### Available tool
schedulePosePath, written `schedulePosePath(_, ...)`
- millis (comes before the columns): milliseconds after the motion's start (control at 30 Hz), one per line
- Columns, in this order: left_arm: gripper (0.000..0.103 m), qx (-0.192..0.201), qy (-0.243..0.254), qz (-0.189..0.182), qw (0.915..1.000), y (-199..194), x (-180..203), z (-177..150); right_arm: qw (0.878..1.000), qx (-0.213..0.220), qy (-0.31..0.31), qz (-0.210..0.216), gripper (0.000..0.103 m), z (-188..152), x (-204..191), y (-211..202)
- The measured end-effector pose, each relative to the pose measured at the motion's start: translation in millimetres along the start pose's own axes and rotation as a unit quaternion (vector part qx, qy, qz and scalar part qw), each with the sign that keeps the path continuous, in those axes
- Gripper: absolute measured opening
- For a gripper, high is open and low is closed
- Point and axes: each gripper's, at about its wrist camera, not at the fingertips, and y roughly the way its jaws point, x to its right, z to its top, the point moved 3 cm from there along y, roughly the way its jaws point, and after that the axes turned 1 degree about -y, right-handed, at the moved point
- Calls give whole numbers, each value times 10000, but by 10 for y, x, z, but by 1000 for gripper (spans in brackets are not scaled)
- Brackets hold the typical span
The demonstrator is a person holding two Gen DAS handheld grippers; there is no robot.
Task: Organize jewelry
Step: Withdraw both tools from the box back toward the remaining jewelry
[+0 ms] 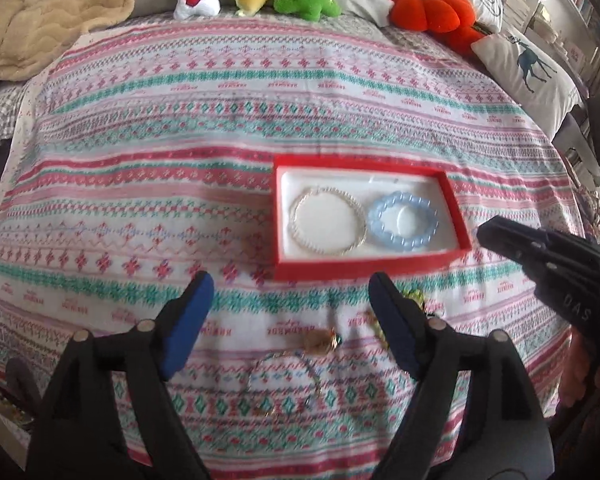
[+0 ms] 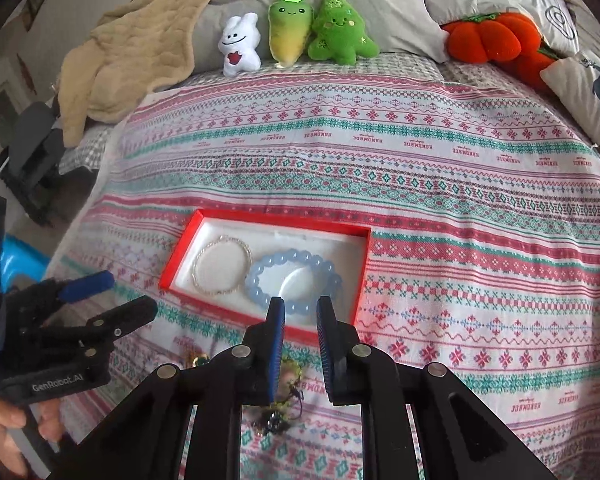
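Observation:
A red box (image 1: 364, 270) (image 2: 180, 254) with a white lining lies on the patterned bedspread. In it lie a pearl bracelet (image 1: 327, 219) (image 2: 221, 265) on the left and a blue bead bracelet (image 1: 402, 220) (image 2: 292, 280) on the right. My left gripper (image 1: 292, 292) is open and empty, just short of the box. Between and under its fingers lie a thin chain bracelet (image 1: 284, 384) and a gold charm piece (image 1: 324, 340). My right gripper (image 2: 301, 308) is open with a narrow gap, empty, over the box's near edge. A green beaded piece (image 2: 284, 392) lies under it.
Plush toys (image 2: 300, 32) and an orange pumpkin cushion (image 2: 496, 40) line the bed's head. A beige blanket (image 2: 128, 52) lies at the far left, a deer pillow (image 1: 532, 68) at the right. The right gripper shows in the left wrist view (image 1: 486, 234).

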Motion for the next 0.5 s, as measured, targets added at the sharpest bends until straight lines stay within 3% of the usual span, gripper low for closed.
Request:
schedulePosePath(67,81,-143,-44,-59,9999,9,-61,-102,10000,-31,-64,-20,22,-74,-17,-35)
schedulePosePath(100,81,-183,-49,-78,9998,10,-76,-142,9999,-47,-102,-38,30,-114,-30,-47)
schedulePosePath(133,81,-225,-47,-98,9997,11,-96,-189,9998,-72,-152,-57,51,-165,-40,-59)
schedulePosePath(200,81,-296,-9,-139,9995,23,-125,-294,9997,-44,-229,-105,70,-253,-63,-90)
schedulePosePath(500,81,-384,139,-204,9990,105,-329,-619,9962,-266,-811,-186,70,-623,-200,-58)
